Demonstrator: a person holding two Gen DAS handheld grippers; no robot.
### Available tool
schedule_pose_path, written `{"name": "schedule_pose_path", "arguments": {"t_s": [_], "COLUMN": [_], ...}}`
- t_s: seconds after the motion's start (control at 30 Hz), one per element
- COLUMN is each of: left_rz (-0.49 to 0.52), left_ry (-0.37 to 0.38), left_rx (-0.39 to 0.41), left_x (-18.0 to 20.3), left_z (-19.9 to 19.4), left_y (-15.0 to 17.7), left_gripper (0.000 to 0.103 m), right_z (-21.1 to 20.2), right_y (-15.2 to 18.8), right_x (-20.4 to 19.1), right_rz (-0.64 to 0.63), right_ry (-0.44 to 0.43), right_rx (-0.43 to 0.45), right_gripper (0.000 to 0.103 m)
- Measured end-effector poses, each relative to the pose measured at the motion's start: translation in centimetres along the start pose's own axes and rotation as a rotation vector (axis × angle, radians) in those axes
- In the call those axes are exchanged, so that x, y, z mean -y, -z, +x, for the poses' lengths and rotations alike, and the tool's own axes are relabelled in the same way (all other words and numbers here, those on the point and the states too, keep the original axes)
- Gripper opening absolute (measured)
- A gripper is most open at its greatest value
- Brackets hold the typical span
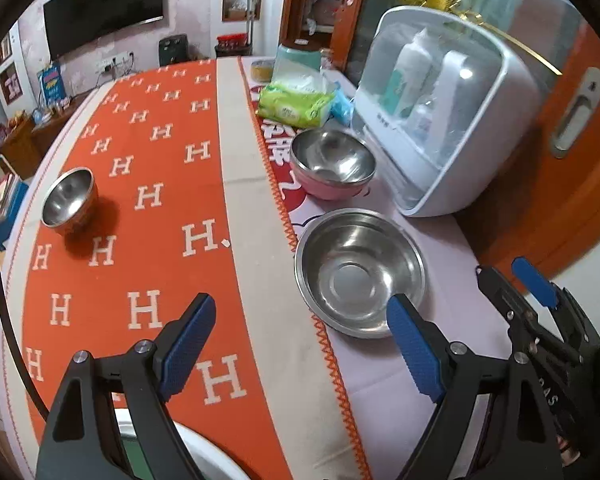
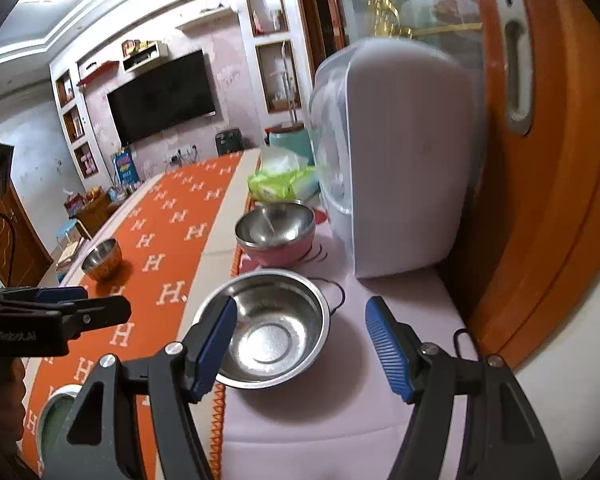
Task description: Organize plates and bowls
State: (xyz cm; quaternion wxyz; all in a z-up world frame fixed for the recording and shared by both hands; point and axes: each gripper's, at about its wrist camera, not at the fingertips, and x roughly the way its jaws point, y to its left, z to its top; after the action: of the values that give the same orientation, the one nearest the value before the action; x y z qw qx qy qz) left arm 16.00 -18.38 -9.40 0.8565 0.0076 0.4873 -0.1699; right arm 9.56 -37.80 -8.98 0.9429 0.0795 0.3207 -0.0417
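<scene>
Both tools, left [image 1: 300, 344] and right [image 2: 300, 344], gape empty above three steel bowls (one [image 1: 332, 160] nested in pink).

White plate [image 1: 204, 452] cut by bottom edge, half hidden behind left gripper [image 1: 300, 344] fingers [image 1: 188, 344]; cabinet contents blurred.

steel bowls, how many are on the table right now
3. A small steel bowl on the orange H-patterned cloth, a wide shallow steel bowl nearest the grippers, and a pink-sided steel bowl beside the white cabinet. More may be hidden.
</scene>
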Motion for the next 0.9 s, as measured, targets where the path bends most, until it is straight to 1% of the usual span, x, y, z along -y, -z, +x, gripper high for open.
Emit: {"name": "schedule_pose_path", "arguments": {"t_s": [0.2, 0.33, 0.37, 0.43, 0.53, 0.63, 0.7, 0.73, 0.8, 0.83, 0.87, 0.9], "left_rz": [0.007, -0.01, -0.014, -0.024, -0.041, -0.051, -0.051, -0.052, -0.057, -0.06, -0.063, -0.066], "left_ry": [-0.007, -0.006, -0.007, -0.01, 0.007, 0.004, 0.003, 0.004, 0.007, 0.007, 0.007, 0.006], "left_rx": [-0.052, -0.081, -0.089, -0.103, -0.125, -0.144, -0.158, -0.167, -0.178, -0.184, -0.188, -0.193], "left_x": [0.3, 0.6, 0.6, 0.6, 0.6, 0.6, 0.8, 0.8, 0.9, 1.0, 1.0, 1.0], "left_z": [4.3, 7.0, 7.5, 8.5, 9.8, 10.8, 11.4, 11.6, 12.1, 12.3, 12.5, 12.7], "left_y": [-0.3, 0.0, 0.1, 0.3, 0.6, 0.9, 1.1, 1.1, 1.2, 1.3, 1.3, 1.4], "left_gripper": [0.086, 0.086, 0.086, 0.086, 0.086, 0.081, 0.075, 0.071, 0.067, 0.062, 0.056, 0.054], "right_z": [3.9, 6.1, 6.6, 7.6, 8.9, 10.0, 10.6, 10.8, 11.2, 11.4, 11.5, 11.7], "right_y": [0.9, 1.5, 1.7, 1.9, 2.3, 2.8, 3.1, 3.2, 3.4, 3.5, 3.5, 3.6], "right_x": [0.4, 0.6, 0.6, 1.0, 1.8, 2.5, 2.8, 2.9, 3.1, 3.2, 3.2, 3.2], "right_rz": [0.008, 0.027, 0.037, 0.06, 0.106, 0.157, 0.179, 0.181, 0.185, 0.188, 0.189, 0.19], "right_ry": [-0.007, -0.018, -0.028, -0.015, -0.033, -0.046, -0.063, -0.065, -0.071, -0.077, -0.081, -0.084], "right_rx": [-0.089, -0.139, -0.15, -0.172, -0.205, -0.247, -0.266, -0.274, -0.287, -0.295, -0.301, -0.307], "right_gripper": [0.067, 0.067, 0.067, 0.067, 0.066, 0.065, 0.057, 0.055, 0.045, 0.039, 0.037, 0.033]}}
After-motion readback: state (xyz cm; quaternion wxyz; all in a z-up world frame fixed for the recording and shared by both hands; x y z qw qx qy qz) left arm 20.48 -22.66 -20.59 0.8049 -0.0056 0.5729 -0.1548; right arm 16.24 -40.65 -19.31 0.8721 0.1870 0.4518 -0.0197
